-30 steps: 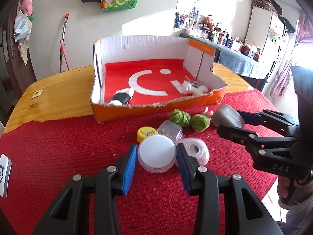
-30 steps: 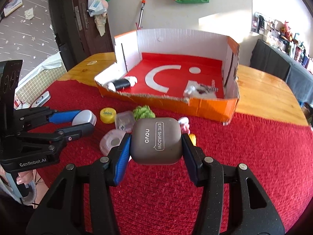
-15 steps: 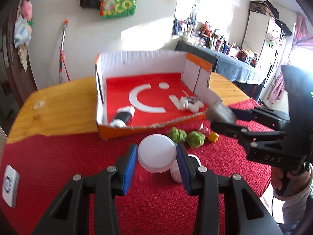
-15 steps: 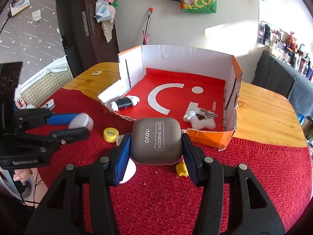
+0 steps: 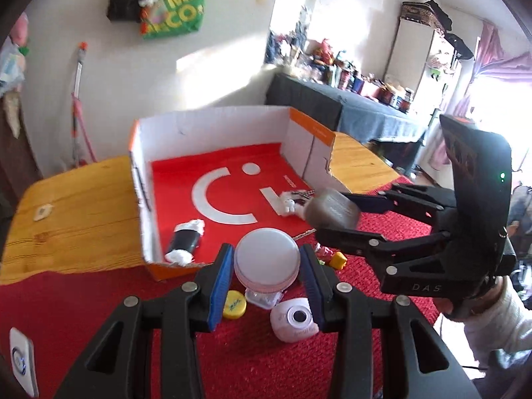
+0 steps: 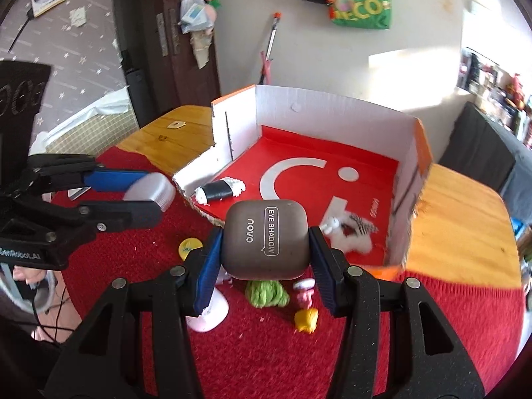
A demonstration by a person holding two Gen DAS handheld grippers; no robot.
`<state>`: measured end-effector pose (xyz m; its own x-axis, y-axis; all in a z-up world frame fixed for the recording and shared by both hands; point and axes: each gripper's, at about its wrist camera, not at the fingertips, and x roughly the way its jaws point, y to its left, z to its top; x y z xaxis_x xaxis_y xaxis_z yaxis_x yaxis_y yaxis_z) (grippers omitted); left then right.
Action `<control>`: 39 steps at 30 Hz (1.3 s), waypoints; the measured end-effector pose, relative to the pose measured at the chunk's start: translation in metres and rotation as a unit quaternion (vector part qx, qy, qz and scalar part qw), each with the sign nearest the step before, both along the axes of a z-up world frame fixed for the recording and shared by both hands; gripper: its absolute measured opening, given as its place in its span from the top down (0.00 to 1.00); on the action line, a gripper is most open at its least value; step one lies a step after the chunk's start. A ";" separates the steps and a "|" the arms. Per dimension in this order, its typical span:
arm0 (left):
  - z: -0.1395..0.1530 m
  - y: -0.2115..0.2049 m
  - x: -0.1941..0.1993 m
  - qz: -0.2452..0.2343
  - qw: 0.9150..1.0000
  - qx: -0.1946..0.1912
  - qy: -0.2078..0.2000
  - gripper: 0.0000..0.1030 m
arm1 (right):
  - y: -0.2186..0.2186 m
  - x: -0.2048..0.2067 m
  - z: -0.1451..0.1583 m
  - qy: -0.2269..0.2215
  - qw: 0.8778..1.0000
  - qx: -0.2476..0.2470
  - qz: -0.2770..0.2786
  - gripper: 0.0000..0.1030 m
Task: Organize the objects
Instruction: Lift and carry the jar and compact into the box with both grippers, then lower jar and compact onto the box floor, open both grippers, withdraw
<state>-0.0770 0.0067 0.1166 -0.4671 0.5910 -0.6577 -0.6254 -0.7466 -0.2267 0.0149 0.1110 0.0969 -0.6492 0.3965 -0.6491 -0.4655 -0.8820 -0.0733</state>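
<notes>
Left wrist: box [image 5: 212,126] front wall low.

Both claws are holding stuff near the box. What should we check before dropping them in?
1. Left gripper grips the round white jar: ok.
2. Right gripper grips the brown eye shadow case: ok.
3. Cardboard box open on top: ok.
4. Free red floor between the black roll and the white plush toy: ok.
5. Both items already over the box floor: cannot tell.
</notes>
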 end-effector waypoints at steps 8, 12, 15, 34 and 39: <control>-0.023 0.024 -0.056 -0.062 0.997 -0.042 -0.030 0.59 | 0.041 -0.034 -0.011 -0.051 0.995 -0.027 0.078 0.53; -0.042 0.033 -0.079 -0.082 0.993 -0.073 -0.048 0.59 | 0.061 -0.047 -0.026 -0.082 0.990 -0.049 0.105 0.53; -0.055 0.038 -0.091 -0.105 0.988 -0.086 -0.069 0.59 | 0.072 -0.055 -0.037 -0.099 0.985 -0.065 0.123 0.53; -0.075 0.059 -0.106 -0.205 0.964 -0.147 -0.081 0.58 | 0.087 -0.089 -0.062 -0.201 0.956 -0.095 0.190 0.53; -0.080 0.063 -0.107 -0.209 0.962 -0.156 -0.086 0.58 | 0.088 -0.089 -0.067 -0.215 0.952 -0.098 0.194 0.52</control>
